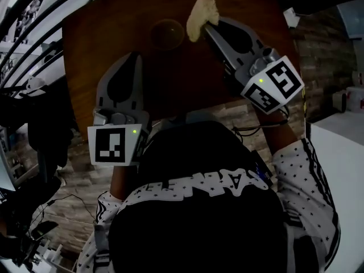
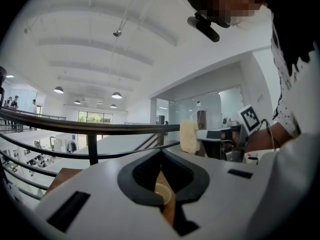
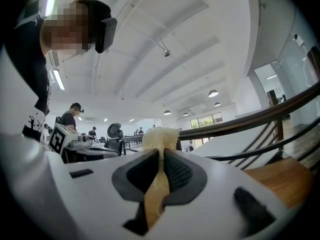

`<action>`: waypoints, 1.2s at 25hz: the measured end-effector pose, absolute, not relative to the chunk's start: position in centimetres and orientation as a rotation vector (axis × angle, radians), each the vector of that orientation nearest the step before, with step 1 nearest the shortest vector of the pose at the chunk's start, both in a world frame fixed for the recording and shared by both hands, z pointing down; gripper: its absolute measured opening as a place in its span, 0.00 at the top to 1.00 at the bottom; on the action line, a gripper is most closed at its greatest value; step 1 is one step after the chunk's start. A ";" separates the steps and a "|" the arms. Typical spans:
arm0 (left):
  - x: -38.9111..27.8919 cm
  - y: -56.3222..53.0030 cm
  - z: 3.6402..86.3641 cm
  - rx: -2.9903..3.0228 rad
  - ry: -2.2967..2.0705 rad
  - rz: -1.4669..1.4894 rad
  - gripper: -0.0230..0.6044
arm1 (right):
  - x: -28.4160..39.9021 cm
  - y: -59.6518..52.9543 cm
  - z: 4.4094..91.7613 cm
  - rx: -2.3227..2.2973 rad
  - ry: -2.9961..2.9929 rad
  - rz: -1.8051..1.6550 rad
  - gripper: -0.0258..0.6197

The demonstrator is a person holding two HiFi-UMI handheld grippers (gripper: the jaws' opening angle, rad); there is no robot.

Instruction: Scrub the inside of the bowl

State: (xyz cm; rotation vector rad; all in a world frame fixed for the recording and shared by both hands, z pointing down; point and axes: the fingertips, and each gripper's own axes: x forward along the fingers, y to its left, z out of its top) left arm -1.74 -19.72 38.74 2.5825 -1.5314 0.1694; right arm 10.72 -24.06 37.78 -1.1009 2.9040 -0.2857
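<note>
here right tongs (image 1: 208, 25) pinch sponge (image 1: 201, 15) near bowl (image 1: 166, 34).

Small brown bowl (image 1: 166, 33), upright, pale yellow sponge (image 1: 202, 16) just beside it

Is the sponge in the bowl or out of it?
Out. In the head view the sponge, clamped in the right gripper, sits beside the bowl, not over its inside.

Head view dim, vignetted; gripper views bright from ceiling lamps, fisheye-warped edges.
</note>
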 end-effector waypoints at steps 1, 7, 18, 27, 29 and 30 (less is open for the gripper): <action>-1.6 -19.9 38.9 2.582 -1.522 0.175 0.94 | 10.7 -24.0 37.8 -1.096 2.903 -0.296 0.90; -0.5 -20.3 38.6 2.594 -1.496 0.190 0.94 | 10.6 -23.8 37.2 -1.054 2.932 -0.270 0.90; 0.5 -20.8 38.1 2.622 -1.477 0.184 0.94 | 10.7 -23.8 37.3 -1.084 2.986 -0.198 0.90; 0.3 -21.4 38.2 2.577 -1.489 0.158 0.94 | 10.5 -24.0 37.5 -1.082 2.987 -0.215 0.90; 0.1 -21.5 38.1 2.567 -1.503 0.156 0.94 | 10.4 -24.0 37.6 -1.077 2.989 -0.220 0.90; 0.1 -21.5 38.1 2.571 -1.507 0.160 0.94 | 10.4 -23.9 37.7 -1.074 2.989 -0.220 0.90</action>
